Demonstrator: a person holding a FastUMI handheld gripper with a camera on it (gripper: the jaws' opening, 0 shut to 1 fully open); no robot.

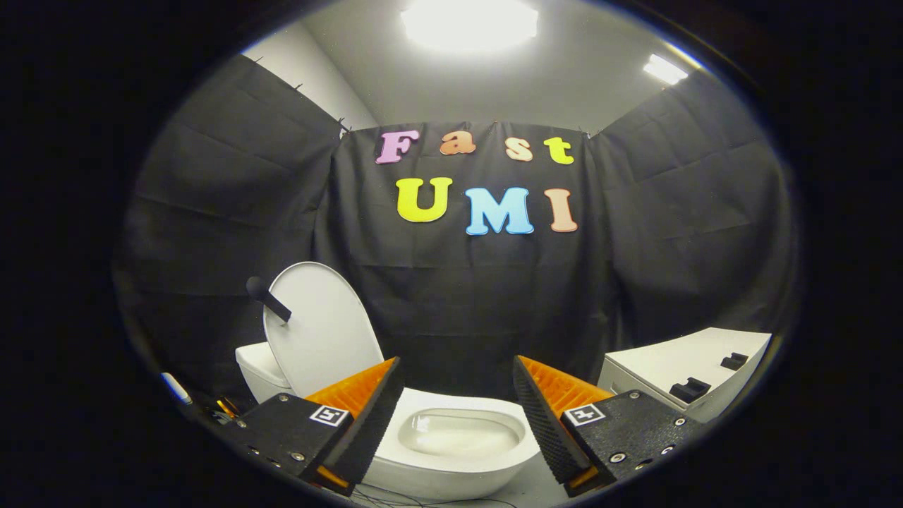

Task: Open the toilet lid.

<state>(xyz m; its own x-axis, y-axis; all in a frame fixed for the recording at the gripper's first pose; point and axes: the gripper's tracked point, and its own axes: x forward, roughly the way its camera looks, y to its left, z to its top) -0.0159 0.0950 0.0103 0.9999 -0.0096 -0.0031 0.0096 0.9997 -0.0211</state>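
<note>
- The gripper (458,416) hung with its two fingers spread wide apart, nothing caught between them and neither one touching anything.
- Each finger block carried a small square black-and-white marker (329,415); the pattern was a code, not words I could read.
- The toilet (451,451) stood just ahead of the fingers, its white bowl showing in the gap between them, with water in the basin.
- The toilet lid (321,331) was already up, standing nearly upright at the back of the toilet, to the left of the bowl and leaning toward the cistern (257,370).
- A short dark handle (267,298) stuck out from the lid's upper left edge.
- To the right of the toilet, apart from it, sat a white cabinet (677,367) with two dark blocks (690,389) on its top.
- Behind the toilet hung the black cloth wall (458,303); above it, bright ceiling lights (469,25).
- No brand or label on the toilet could be made out.
</note>
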